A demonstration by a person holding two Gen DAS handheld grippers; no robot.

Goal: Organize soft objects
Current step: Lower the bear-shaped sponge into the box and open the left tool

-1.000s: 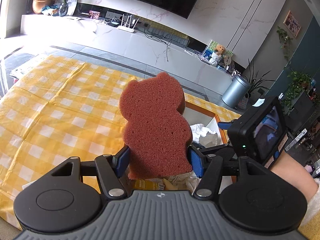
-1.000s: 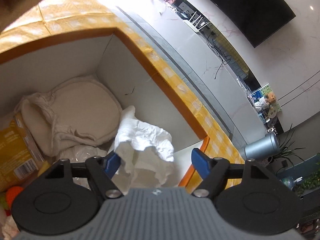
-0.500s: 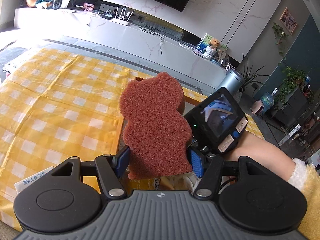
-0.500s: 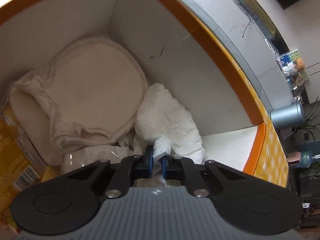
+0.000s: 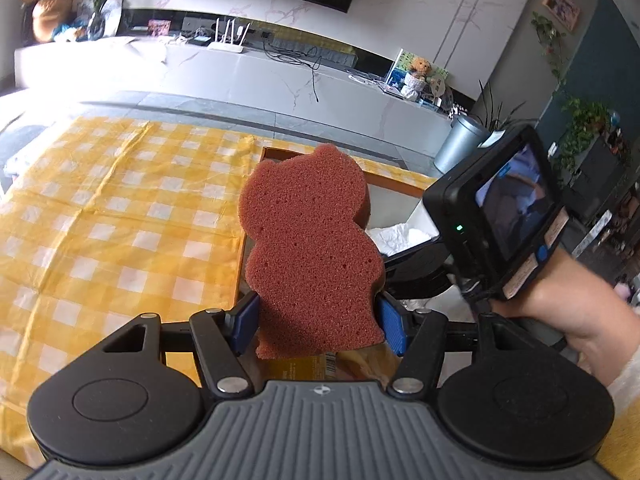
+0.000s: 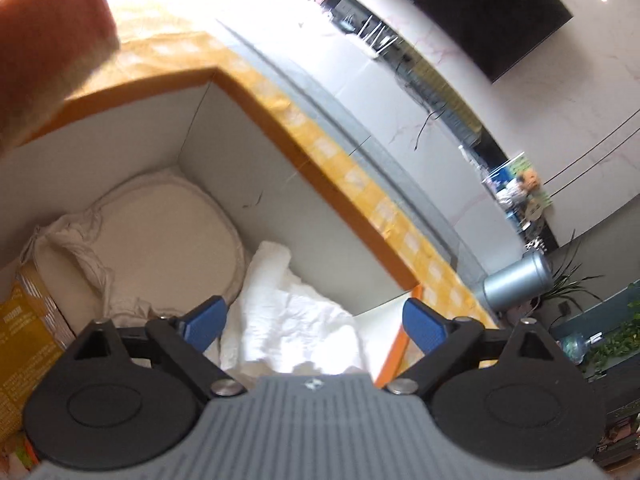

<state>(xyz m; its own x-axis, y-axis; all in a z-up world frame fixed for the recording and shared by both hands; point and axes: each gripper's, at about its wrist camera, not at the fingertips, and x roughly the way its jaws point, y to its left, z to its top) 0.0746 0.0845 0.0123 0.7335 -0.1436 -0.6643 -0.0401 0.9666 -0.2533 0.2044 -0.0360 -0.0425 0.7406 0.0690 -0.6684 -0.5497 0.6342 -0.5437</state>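
A brown bear-shaped sponge (image 5: pixel 310 254) stands upright between the blue pads of my left gripper (image 5: pixel 318 326), which is shut on its lower part, above the left rim of an orange-edged box (image 6: pixel 320 192). The sponge's edge also shows blurred in the right wrist view (image 6: pixel 48 36). My right gripper (image 6: pixel 316 320) hangs over the box's inside, its jaws opening wide, pads apart from the crumpled white cloth (image 6: pixel 292 320) lying below them. A round cream fabric pad (image 6: pixel 160 236) lies in the box beside the cloth.
The box sits on a yellow checked tablecloth (image 5: pixel 100 216). A yellow packet (image 6: pixel 24 332) leans at the box's left side. In the left wrist view, a hand (image 5: pixel 572 312) holds the right gripper's camera (image 5: pixel 500 208) just right of the sponge. Beyond the table stand a white TV bench and a metal bin (image 5: pixel 460 148).
My right gripper pinched shut on the white cloth low in the box half a second ago; now its jaws stand wide apart and it has drawn back upward. The left gripper keeps holding the sponge.
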